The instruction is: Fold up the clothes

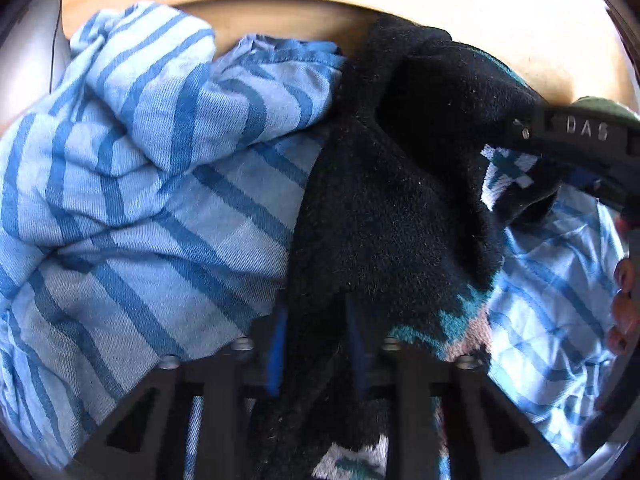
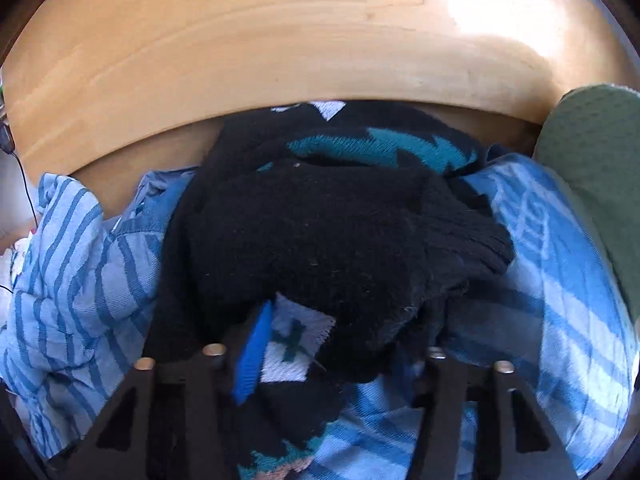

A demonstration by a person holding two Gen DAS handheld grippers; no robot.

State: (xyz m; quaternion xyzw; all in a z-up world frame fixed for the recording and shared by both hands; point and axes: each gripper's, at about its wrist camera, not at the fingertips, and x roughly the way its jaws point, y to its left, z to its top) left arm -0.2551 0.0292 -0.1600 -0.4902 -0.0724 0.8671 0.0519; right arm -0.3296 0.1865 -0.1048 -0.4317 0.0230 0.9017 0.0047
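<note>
Left of the scene: a blue striped shirt (image 1: 132, 168) lies crumpled on the pale wooden bench (image 2: 240, 52), its folds bunched high toward the far edge. Centre: a black knitted garment (image 1: 392, 208) with teal and white patterning rests on top of the shirt, heaped rather than flat. The left gripper (image 1: 316, 344) has its blue-padded fingers (image 1: 276, 356) drawn in narrow on a band of the black knit, which runs down between them toward the camera. Right of centre: the right gripper (image 2: 332, 344) reaches in at the garment's other end; one blue pad (image 2: 252, 356) lies against a white patterned patch, the opposite finger is buried under black fabric, and the gap looks fairly wide, so whether it has a true hold cannot be told. Far right: a green mesh fabric (image 2: 592, 184) lies just beside the pile, and the person's hand (image 1: 624, 312) shows at the edge of the left view.

Judged step: lifting the knit clear of the shirt to spread it. To do it well, both grips should hold a single layer at matching edges, the right fingers should close fully before any pull, and the lift should go up and apart evenly so that the shirt beneath is not dragged along
</note>
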